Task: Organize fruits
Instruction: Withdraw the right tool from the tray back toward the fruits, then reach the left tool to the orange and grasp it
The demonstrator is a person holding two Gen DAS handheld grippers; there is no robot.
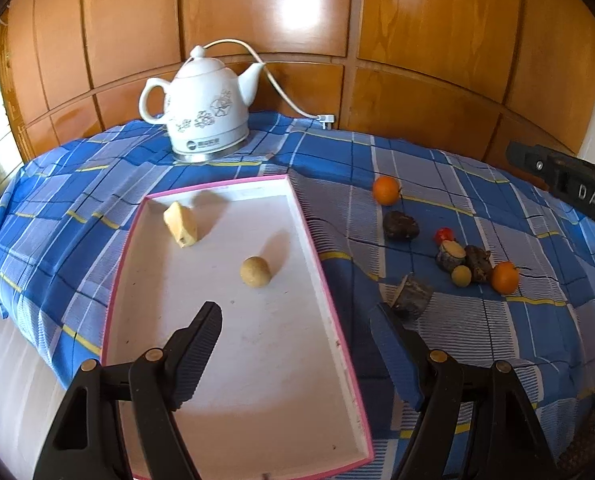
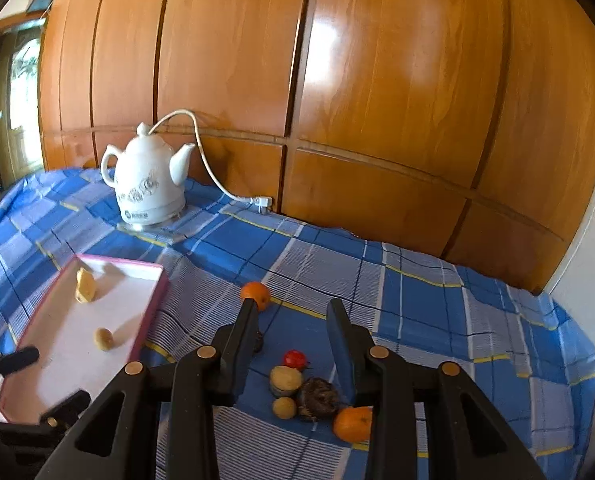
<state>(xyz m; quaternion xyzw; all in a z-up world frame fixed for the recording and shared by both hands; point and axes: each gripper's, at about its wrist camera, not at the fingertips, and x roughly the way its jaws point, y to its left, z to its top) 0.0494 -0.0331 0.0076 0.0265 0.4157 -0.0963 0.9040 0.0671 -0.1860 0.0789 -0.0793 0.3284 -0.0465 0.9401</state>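
A white tray with a pink rim lies on the blue checked cloth. In it are a yellow fruit wedge and a small tan ball-shaped fruit. My left gripper is open and empty above the tray's near right part. To the right lie two oranges, a small red fruit, a small yellow-green fruit and dark lumps. My right gripper is open and empty above this cluster.
A white ceramic kettle stands at the back of the table, its cord running to a plug. Cut wood pieces lie among the fruit. Wooden panels rise behind the table.
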